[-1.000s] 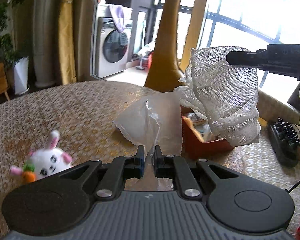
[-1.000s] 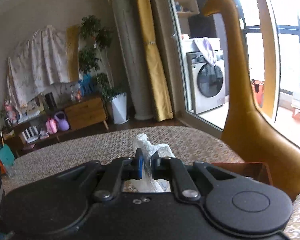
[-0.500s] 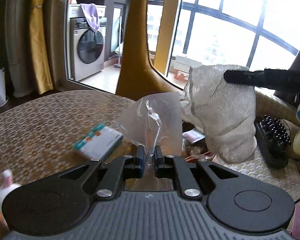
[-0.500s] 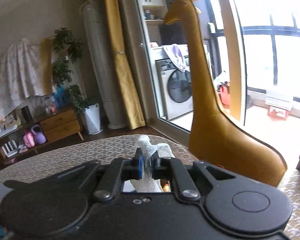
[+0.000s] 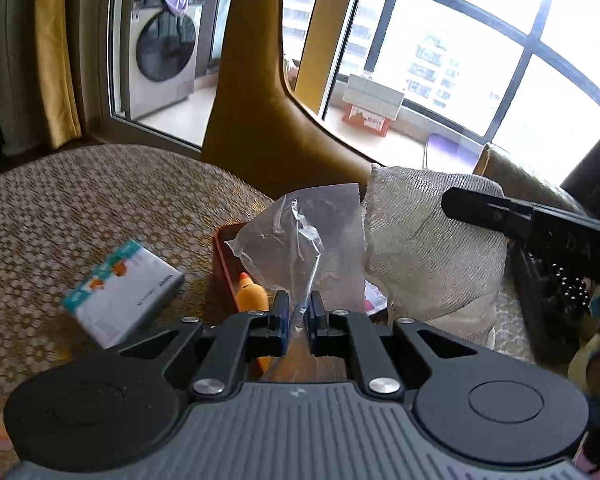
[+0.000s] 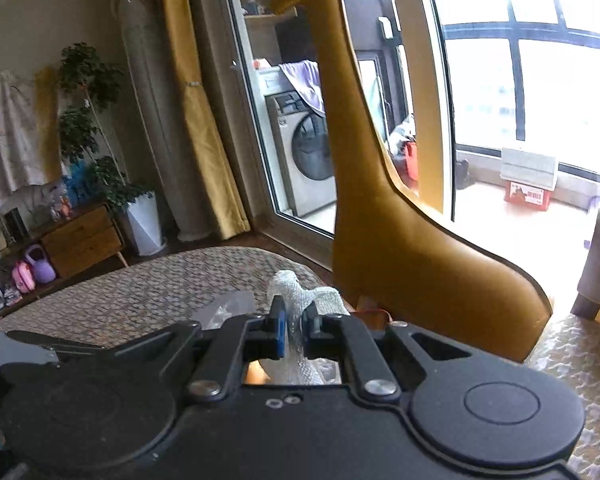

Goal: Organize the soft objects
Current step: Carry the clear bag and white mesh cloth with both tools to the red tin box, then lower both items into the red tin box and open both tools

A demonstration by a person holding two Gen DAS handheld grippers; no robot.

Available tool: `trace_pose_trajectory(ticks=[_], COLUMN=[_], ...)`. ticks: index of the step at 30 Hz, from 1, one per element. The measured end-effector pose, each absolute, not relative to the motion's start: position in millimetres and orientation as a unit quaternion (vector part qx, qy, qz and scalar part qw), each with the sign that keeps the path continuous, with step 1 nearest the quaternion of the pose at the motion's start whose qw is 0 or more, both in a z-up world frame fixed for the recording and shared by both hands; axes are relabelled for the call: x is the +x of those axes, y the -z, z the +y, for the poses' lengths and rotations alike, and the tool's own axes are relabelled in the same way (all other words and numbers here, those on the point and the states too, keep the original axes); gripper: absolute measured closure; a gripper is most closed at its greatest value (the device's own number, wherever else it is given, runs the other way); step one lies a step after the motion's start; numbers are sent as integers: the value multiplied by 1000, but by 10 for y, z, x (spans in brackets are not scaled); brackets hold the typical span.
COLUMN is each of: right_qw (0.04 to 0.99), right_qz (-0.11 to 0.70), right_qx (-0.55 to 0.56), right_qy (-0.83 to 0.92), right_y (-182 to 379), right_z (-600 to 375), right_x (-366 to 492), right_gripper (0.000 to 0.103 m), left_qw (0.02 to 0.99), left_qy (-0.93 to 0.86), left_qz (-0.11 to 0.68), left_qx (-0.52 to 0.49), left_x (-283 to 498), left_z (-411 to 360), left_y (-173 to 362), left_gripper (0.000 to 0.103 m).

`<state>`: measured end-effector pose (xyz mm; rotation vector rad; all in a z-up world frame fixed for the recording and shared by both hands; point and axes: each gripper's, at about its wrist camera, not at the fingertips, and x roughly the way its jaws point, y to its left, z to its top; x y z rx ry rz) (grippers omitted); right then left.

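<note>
Bright daylight pours through the tall black-framed window (image 6: 532,92) ahead right; a mustard leather giraffe statue (image 6: 380,220) stands straight ahead, a silver front-loading washing machine (image 6: 304,156) behind it, yellow curtain (image 6: 196,100) left.

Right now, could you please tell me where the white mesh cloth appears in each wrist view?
Left wrist view: the white mesh cloth hangs right of centre, pinched by the right gripper, beside the clear plastic bag.
Right wrist view: bottom centre, clamped in the right gripper.
Shared landmark: the tan giraffe figure.
</note>
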<state>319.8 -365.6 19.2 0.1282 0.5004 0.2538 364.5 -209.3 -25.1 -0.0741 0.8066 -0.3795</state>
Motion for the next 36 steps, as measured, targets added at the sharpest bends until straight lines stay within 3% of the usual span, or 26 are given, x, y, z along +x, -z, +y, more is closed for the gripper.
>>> trace_pose_trajectory(ticks=[14, 36], right_qw=[949, 932], right_qz=[290, 350], right_qx=[77, 40], right_qy=[-100, -88], right_y=[321, 643], right_z=[-3757, -3718], right_x=[3621, 3535], right_gripper=[96, 95], left_qw=[890, 887], left_qy=[170, 158], left_qz=[421, 435], left_qx=[-33, 3], left_x=[4114, 4027], left_z=[-2389, -2515], left_y=[622, 778], left_gripper=[93, 93])
